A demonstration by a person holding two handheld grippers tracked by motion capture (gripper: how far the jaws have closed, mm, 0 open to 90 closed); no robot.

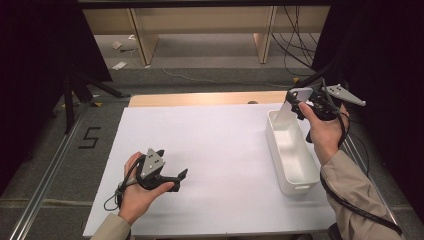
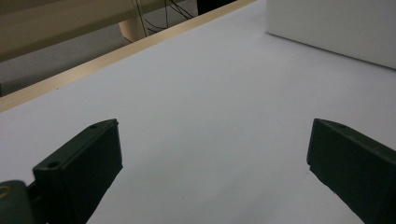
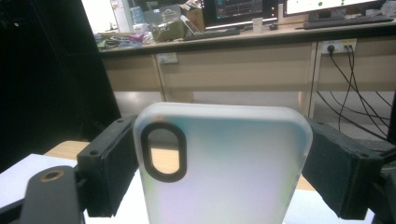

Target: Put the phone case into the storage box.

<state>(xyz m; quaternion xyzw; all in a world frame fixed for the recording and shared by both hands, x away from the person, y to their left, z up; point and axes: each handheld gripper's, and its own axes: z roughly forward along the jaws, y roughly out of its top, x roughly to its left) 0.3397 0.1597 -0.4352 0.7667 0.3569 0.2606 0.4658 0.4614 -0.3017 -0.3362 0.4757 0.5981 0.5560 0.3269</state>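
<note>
Right claw (image 1: 298, 102) pinches a phone case (image 3: 224, 163) by its long edges, upright above the far end of the bin (image 1: 295, 180) at the surface's right edge, likely poised to drop it in. Left claw (image 1: 172, 175) rests spread and empty near the front-left corner.

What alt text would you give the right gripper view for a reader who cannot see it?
A translucent white phone case with an oval camera cutout stands upright, clamped by its two long edges between the right gripper's black jaws. Behind it is a wooden desk with monitors and cables, and a strip of the white table shows at lower left.
</note>
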